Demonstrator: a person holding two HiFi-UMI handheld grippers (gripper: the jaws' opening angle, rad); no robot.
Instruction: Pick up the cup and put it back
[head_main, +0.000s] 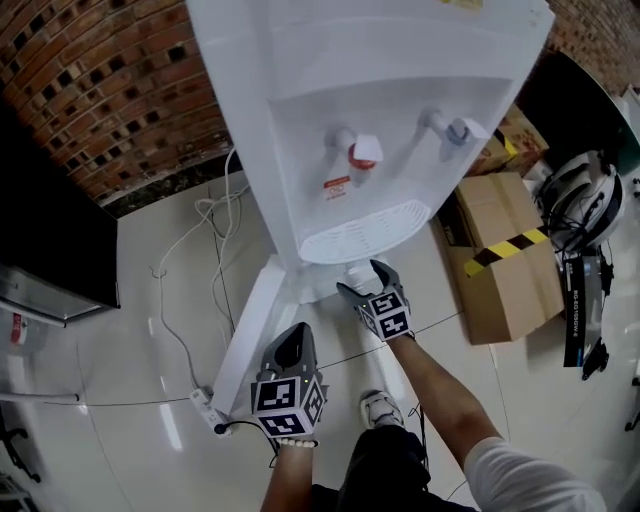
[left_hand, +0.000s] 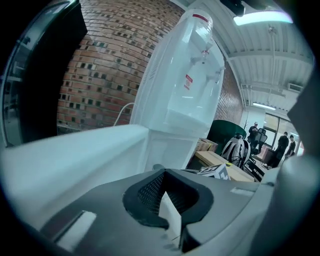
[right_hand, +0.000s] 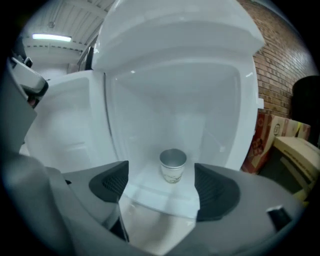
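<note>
Your L gripper (left_hand: 167, 200): fingers closed, empty, parked by the white door panel (left_hand: 75, 150). Your R gripper (right_hand: 161, 192): fingers (right_hand: 216, 192) spread wide, nothing gripped. Just beyond them the cup (right_hand: 173, 167) stands upright on the white shelf (right_hand: 150, 200) inside the dispenser (right_hand: 175, 75) lower compartment, untouched. Judgement: small, light, prob. thin-walled, smooth, so may slip or dent. Take it mid-body, below the rim, opp. sides, w/ gentle squeeze.

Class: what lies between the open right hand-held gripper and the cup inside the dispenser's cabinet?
Only bare white shelf: the right hand-held gripper stands open, short of the cup. The right gripper view shows this.
</note>
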